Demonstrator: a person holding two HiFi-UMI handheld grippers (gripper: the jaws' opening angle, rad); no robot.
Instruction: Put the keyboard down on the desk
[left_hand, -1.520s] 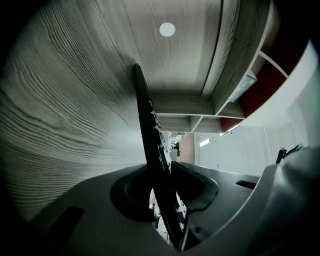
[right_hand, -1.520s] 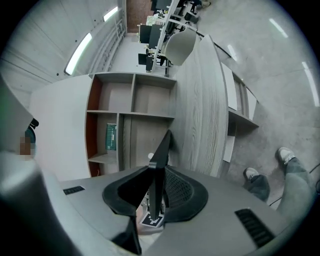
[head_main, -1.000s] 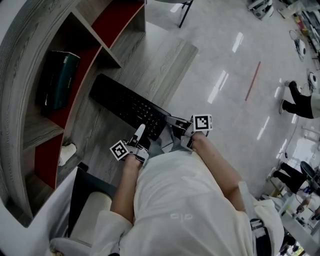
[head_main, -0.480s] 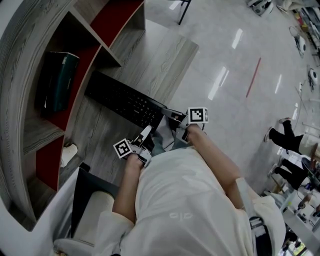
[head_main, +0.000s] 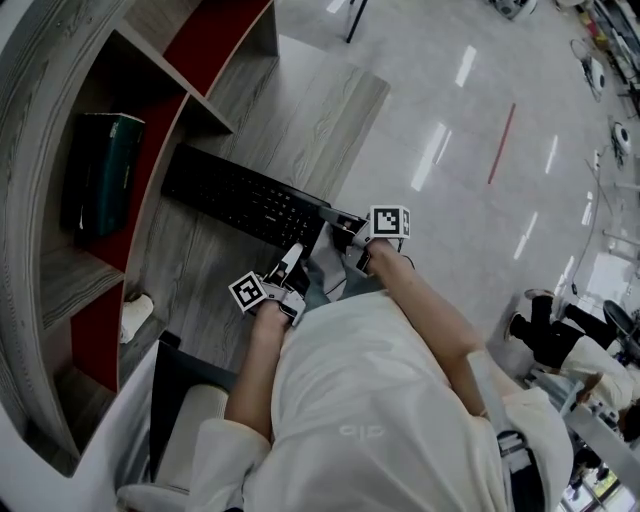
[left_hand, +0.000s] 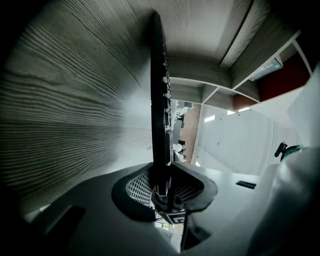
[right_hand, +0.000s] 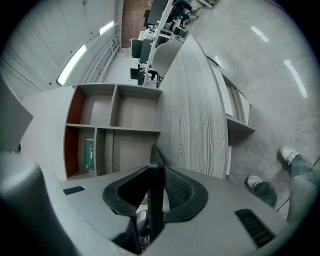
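- Clamping down on the near end of the black keyboard (head_main: 238, 198), the left gripper (head_main: 291, 262) has just been closing its jaws; the left gripper view shows the keyboard's thin edge caught between the two pads.
- Over at the right gripper (head_main: 337, 226), same story: jaws pinched on that near end, the edge standing squarely between the pads in its own view.
- Both grippers sit side by side, left at 7 o'clock of the right one, marker cubes facing up.
- Keyboard placement: it runs from the grippers out toward 10 o'clock over the grey wood-grain desk (head_main: 310, 125), keys up. Whether its far end already touches the wood I cannot tell.
- At 9 o'clock of the keyboard, a dark green box (head_main: 98, 172) stands in a compartment of the curved shelf unit (head_main: 60, 270), well apart from it.
- Something small and white (head_main: 134, 310) lies on the desk at 7 o'clock of the keyboard, near the shelf.
- Down at 4 o'clock in the right gripper view, a pair of shoes (right_hand: 272, 170) on the floor.
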